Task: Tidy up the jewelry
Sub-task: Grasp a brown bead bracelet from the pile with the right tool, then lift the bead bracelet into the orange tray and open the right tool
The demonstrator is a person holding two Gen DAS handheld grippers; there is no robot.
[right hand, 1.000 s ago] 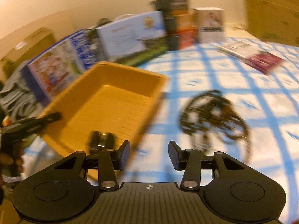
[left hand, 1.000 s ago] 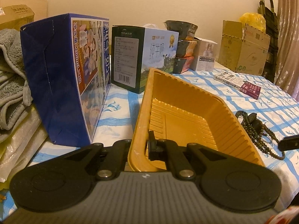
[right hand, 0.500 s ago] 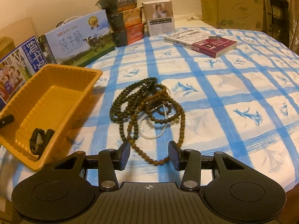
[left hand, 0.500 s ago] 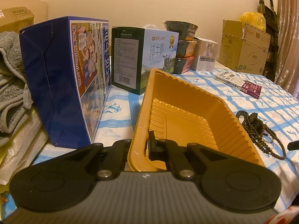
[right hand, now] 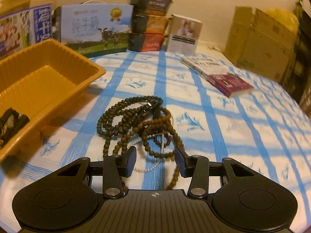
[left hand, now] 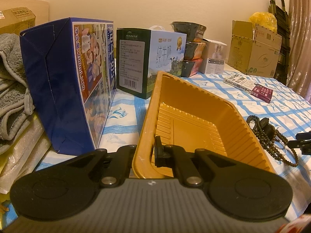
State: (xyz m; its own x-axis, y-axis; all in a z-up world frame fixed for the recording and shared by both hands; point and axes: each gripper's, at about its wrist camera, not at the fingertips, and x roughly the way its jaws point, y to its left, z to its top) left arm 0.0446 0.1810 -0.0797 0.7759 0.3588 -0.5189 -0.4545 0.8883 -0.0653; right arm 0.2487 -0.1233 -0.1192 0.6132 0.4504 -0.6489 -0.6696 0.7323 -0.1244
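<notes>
Closest to me, the right tool (right hand: 155, 162) hangs spread over the near end of the tangled bead necklaces (right hand: 136, 124) on the blue-checked bench (right hand: 223, 128); its jaws have just been closing a little, strands lying between them but not yet pinched. The left tool (left hand: 144, 153) is pressed together on the near wall of the yellow tray (left hand: 194, 120), steadying it. I judge a pickup is in hand: next comes lowering and clamping a strand. Farther off, a book (left hand: 247, 86) reads "AutoCAD"; a milk carton (left hand: 149, 62) reads "PURE MILK".
</notes>
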